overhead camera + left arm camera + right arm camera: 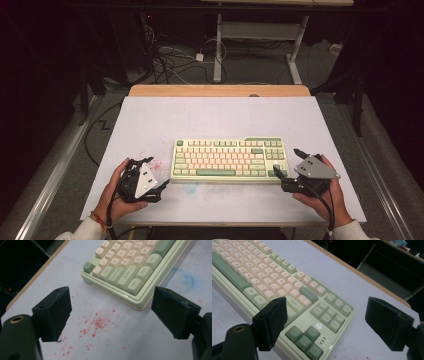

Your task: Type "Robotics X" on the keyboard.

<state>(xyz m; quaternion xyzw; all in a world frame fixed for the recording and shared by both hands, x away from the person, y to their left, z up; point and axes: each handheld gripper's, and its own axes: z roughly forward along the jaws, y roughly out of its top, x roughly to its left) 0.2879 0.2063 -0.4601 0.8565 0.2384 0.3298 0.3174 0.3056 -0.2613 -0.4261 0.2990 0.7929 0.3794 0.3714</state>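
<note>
Pale green and cream mechanical keyboard (229, 160) lies long axis left-right, between both grippers. Right gripper (285, 172), jaws wide and empty, straddles its near-right corner; left gripper (158, 175), also wide and empty, sits just off the left end.

Keyboard (130, 270): in the left gripper view, only its near left corner is inside the frame, the rest cut off by the top edge. In the right gripper view, its left part runs out past the top-left corner, and one black jaw hides some keys near the front edge. In the high view, key legends are too small to read, and both forearms are cut by the bottom edge.
</note>
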